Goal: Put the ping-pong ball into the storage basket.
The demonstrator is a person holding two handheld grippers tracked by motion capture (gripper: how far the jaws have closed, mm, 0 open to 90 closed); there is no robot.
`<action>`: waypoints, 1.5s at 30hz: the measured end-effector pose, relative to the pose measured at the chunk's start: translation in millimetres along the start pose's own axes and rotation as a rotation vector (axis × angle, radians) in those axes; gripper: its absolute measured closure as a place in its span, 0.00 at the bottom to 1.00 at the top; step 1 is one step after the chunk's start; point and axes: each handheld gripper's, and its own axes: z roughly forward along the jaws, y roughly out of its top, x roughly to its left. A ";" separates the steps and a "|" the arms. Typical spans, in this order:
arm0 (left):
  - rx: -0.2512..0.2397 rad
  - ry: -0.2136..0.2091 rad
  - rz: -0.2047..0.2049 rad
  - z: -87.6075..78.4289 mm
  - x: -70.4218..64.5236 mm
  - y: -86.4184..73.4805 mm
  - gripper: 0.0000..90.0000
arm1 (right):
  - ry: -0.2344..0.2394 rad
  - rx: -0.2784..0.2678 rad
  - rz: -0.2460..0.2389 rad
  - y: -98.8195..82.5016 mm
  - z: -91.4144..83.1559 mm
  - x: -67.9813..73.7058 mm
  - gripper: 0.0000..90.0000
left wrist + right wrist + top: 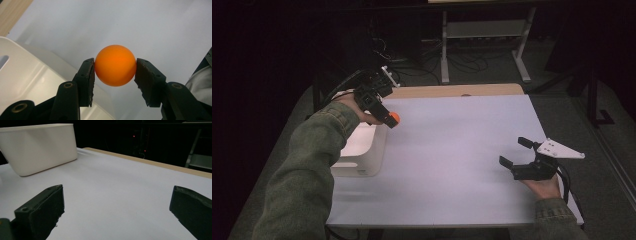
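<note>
Two black jaws of the left gripper (115, 72) rise from the bottom of the left gripper view, pressed against opposite sides of a smooth orange ball (115, 65), which sits squarely between the pads and clear of the surface below. Beneath and to one side of the ball lies the rounded rim of a white bin (32, 75), with the pale table (150, 27) beyond it. From the high view, the left gripper (390, 119) is held up at the table's left side, the ball (394, 118) at its tip, beside and slightly past the near wall of the bin (362, 150). The right gripper (516, 152) rests low near the table's right edge, well apart from the ball, its jaws spread wide with nothing between them; its own view looks across the bare table toward the bin (40, 147). The step in hand appears to be carrying the ball to the bin. To do it well, the hand should probably keep the squeeze steady, since a round, slick ball can pop out sideways, bring the ball fully over the bin's opening, lower it inside the rim, and only then ease the jaws apart so it does not bounce out.
</note>
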 end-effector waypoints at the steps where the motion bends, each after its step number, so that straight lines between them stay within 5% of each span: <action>1: -0.001 0.002 -0.002 -1.1 0.2 -0.9 0.56 | 0.000 0.001 -0.001 0.0 -0.1 -0.1 0.00; 45: 0.026 0.043 -0.052 -23.9 18.3 -38.7 0.56 | 0.001 0.005 -0.003 -0.1 0.6 -0.1 0.00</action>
